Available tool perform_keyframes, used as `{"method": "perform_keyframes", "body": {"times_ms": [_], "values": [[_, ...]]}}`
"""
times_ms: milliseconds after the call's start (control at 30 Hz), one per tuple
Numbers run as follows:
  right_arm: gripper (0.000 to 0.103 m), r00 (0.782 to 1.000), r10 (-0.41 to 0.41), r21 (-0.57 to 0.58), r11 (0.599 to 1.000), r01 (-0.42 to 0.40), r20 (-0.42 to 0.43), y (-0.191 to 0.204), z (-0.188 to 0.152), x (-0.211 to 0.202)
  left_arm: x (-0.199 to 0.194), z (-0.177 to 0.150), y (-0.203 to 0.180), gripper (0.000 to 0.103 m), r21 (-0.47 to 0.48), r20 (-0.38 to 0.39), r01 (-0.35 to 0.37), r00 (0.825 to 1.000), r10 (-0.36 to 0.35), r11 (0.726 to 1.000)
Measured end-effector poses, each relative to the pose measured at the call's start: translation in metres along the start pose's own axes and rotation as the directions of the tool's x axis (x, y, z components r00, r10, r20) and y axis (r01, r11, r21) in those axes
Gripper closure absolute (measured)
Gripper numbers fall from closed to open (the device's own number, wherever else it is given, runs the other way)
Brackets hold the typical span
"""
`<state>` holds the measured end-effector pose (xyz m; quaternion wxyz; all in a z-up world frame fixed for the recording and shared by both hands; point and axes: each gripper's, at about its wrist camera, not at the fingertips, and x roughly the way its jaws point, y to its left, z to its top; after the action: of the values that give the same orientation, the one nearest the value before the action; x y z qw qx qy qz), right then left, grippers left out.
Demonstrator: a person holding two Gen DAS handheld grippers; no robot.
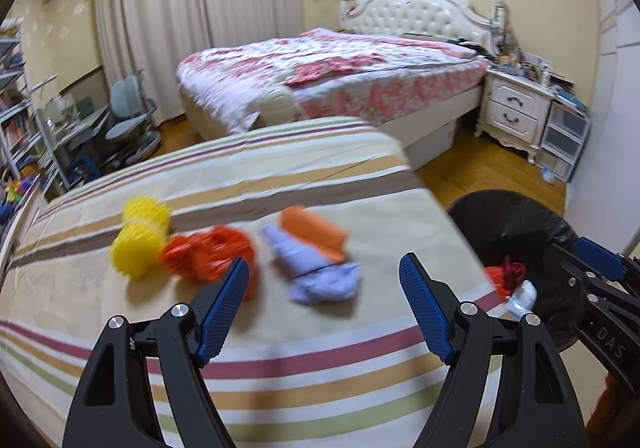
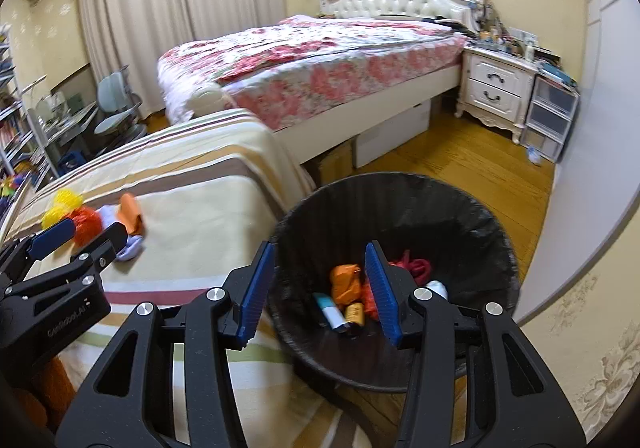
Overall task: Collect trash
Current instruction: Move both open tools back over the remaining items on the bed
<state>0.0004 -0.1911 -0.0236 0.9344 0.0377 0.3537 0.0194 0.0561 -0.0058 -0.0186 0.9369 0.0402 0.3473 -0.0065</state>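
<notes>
Trash lies on a striped bed cover (image 1: 280,328): two yellow spiky rolls (image 1: 140,240), an orange-red mesh wad (image 1: 208,252), a lavender cloth (image 1: 316,276) and an orange piece (image 1: 316,232) on top of it. My left gripper (image 1: 324,260) hangs open just before the lavender cloth, with nothing held. My right gripper (image 2: 320,244) is open and empty over the black-lined bin (image 2: 400,184). Inside the bin lie an orange wad (image 2: 346,280), a blue-white tube (image 2: 330,314), a small can (image 2: 354,314) and red cord (image 2: 416,266).
The bin stands on the wooden floor (image 2: 460,168) right beside the striped bed's edge. A large floral bed (image 1: 340,68) is behind, with a white nightstand (image 1: 516,108) to its right. A desk and a chair (image 1: 132,120) are at the far left, and a wall (image 2: 580,288) runs along the right.
</notes>
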Motion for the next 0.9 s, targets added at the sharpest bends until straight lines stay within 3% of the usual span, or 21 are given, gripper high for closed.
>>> {"method": "perform_keyframes", "body": {"times_ms": [233,900], "values": [[0.057,0.997,0.064,-0.064,0.996,-0.066,-0.038,0.042,-0.007,0.007,0.012,-0.001,0.042,0.028,-0.09,-0.05,-0.052,0.998,0.048,0.995],[0.056,0.978,0.164,-0.21,0.959,-0.188,-0.126,0.125,0.001,0.03,0.003,-0.019,0.101,0.028,-0.122,-0.099,-0.107,0.991,0.095,0.987]]}}
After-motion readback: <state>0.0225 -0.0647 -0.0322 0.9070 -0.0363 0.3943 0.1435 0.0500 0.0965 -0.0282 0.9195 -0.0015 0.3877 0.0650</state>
